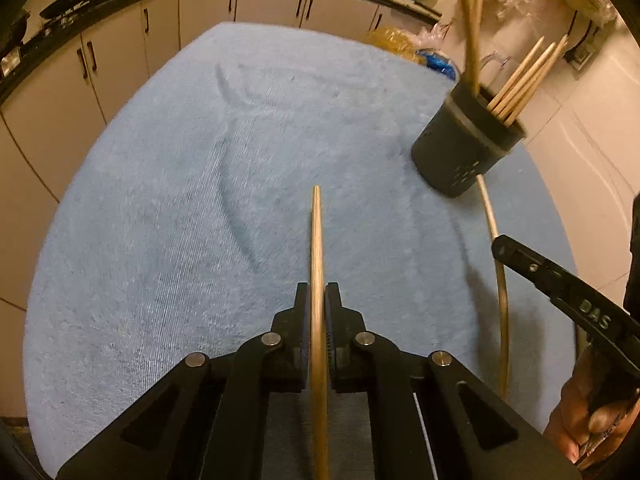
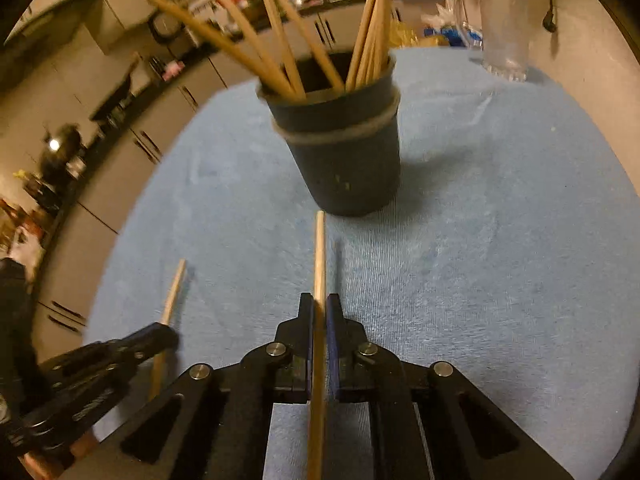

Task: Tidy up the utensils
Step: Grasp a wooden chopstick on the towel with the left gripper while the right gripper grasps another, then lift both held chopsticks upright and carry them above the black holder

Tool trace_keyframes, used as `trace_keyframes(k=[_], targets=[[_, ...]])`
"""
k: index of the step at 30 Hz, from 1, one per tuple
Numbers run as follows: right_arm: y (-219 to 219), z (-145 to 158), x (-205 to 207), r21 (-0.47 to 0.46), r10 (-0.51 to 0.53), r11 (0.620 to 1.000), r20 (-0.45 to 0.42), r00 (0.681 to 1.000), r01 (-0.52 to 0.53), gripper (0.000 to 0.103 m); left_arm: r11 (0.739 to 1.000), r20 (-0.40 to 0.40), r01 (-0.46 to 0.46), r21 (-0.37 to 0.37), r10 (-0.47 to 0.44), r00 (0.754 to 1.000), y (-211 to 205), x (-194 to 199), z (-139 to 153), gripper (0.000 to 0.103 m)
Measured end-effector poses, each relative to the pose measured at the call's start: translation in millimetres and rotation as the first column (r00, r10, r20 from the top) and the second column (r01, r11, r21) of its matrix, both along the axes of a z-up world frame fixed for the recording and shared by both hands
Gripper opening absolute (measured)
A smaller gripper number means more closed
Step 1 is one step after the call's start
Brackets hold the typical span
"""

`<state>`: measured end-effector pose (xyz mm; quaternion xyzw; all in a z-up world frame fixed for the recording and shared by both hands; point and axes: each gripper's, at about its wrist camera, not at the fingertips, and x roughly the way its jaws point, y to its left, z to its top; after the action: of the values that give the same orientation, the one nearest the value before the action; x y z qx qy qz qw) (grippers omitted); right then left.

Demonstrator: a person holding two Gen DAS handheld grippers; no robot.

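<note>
My left gripper [image 1: 317, 292] is shut on a wooden chopstick [image 1: 317, 240] that juts forward over the blue towel [image 1: 180, 200]. My right gripper [image 2: 319, 300] is shut on another wooden chopstick [image 2: 319, 256], whose tip points at the base of the dark utensil cup [image 2: 344, 160] just ahead. The dark utensil cup [image 1: 464, 148] stands upright at the right of the left wrist view and holds several chopsticks [image 2: 256, 52]. The right gripper [image 1: 560, 284] with its chopstick [image 1: 502, 300] shows at the right edge there. In the right wrist view, the left gripper [image 2: 160, 336] appears low on the left with its chopstick [image 2: 174, 292].
A clear glass pitcher [image 2: 504, 28] stands behind the cup near the towel's far edge. Kitchen cabinets [image 1: 120, 60] and a dark counter curve round the back. Plastic bags [image 1: 404, 40] lie beyond the towel. A hand [image 1: 592, 412] holds the right gripper.
</note>
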<state>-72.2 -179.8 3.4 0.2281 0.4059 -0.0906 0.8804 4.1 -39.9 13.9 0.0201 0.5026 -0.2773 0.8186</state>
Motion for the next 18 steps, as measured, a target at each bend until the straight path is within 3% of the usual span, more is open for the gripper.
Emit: trace_keyframes(k=[4,9,14,18], targets=[[2,30,-23,-0.020,0.002,1.000,0.131,0.991,0.000,0.007,0.999,0.073,0.005,-0.052,-0.001,0.997,1,-7,30,0.006],[7,66,-53,-0.078,0.006,0.997,0.297,0.955,0.018,0.007,0.995,0.149,0.006,-0.102,0.009,0.989,9,-18,63,0.006],[19,90,-76,-0.123,0.016,0.992,0.404,0.915,0.037,0.007,0.992,0.214,0.002,-0.126,0.025,0.976,17,-31,88,0.006],[22,99,-85,-0.153,0.018,0.987,0.438,0.899,0.055,0.007,0.991,0.260,0.009,-0.132,0.025,0.965,16,-42,100,0.006]])
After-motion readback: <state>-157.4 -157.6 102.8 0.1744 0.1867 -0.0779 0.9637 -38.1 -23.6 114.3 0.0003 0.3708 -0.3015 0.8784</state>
